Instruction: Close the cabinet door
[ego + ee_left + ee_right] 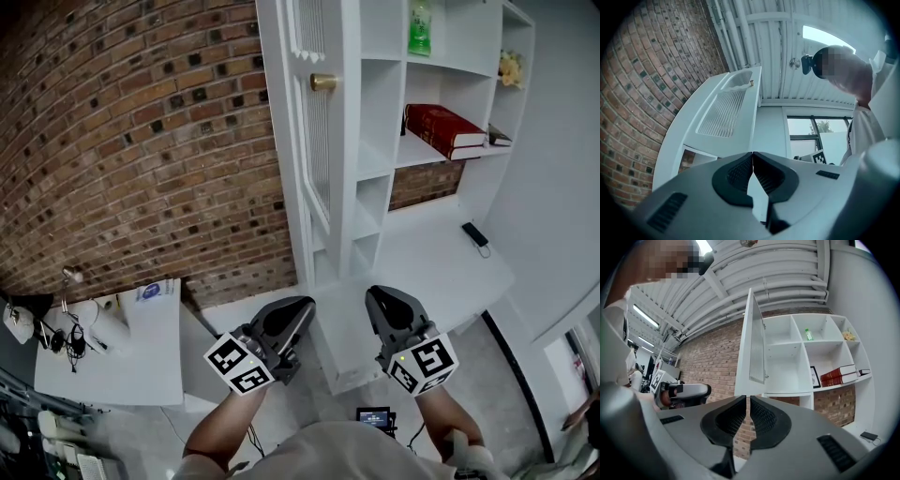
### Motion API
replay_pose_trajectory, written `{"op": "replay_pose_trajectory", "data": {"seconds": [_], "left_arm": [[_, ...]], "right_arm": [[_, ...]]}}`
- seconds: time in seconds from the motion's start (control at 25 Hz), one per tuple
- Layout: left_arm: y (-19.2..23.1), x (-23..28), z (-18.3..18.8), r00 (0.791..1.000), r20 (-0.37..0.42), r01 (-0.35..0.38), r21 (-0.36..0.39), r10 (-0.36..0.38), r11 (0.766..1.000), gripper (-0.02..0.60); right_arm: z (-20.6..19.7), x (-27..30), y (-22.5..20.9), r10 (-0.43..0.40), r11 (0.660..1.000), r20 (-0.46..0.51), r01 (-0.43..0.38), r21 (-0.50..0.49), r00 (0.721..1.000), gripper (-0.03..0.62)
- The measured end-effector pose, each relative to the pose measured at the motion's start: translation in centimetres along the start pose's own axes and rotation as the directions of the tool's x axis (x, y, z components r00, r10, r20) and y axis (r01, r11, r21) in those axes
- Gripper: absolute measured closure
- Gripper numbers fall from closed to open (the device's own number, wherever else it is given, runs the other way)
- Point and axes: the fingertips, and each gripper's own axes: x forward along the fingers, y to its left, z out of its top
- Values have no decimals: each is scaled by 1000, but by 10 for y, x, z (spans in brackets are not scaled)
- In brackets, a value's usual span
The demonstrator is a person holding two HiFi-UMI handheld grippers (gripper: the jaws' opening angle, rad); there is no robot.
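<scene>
Two items held: left hand-held gripper [286, 323], right hand-held gripper [386, 311], both closed, empty; I see cabinet door [319, 141] standing open.

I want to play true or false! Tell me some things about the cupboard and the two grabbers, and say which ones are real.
1. The cabinet door stands open. True.
2. The knob on the door is black. False: it is brass coloured.
3. Red books lie on a shelf. True.
4. The green bottle stands on the bottom ledge. False: it stands in a compartment higher up than the books.
5. The left gripper is holding the knob. False: its jaws are shut on nothing, and it is held low, apart from the door.
6. The right gripper holds nothing. True.
</scene>
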Motion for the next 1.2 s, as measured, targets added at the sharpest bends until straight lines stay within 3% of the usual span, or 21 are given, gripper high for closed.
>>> {"op": "replay_pose_trajectory", "data": {"seconds": [0.52,0.72,1.2], "left_arm": [[3,38,73,996,50,56,197,-68,979,572],[2,48,99,993,71,70,248,-90,966,571],[-4,73,152,986,86,97,399,-143,912,571]], "right_arm": [[73,16,-9,32,989,128,-13,-149,991,563],[99,21,-4,40,968,150,-1,-250,988,563],[143,34,9,78,933,213,4,-360,974,563]]}}
